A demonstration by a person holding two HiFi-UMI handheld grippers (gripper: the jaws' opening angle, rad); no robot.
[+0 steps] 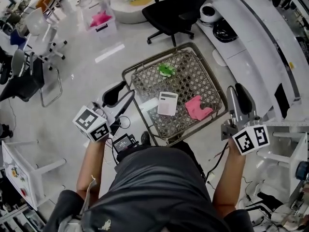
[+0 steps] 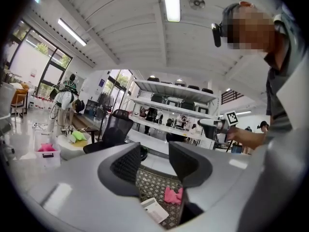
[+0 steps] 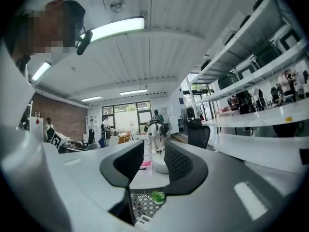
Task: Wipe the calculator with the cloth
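A white calculator lies on the woven top of a low metal-rimmed table, with a crumpled pink cloth just to its right. My left gripper is held up at the table's left edge, and my right gripper is held up beyond its right edge. Both are well above the tabletop. In the left gripper view the left gripper is open and empty, with the calculator and cloth far below it. The right gripper also stands open with nothing between its jaws.
A green crumpled item lies at the table's far side. A black office chair stands behind the table and a white curved counter runs along the right. A clear box with something pink sits on the floor at the back left.
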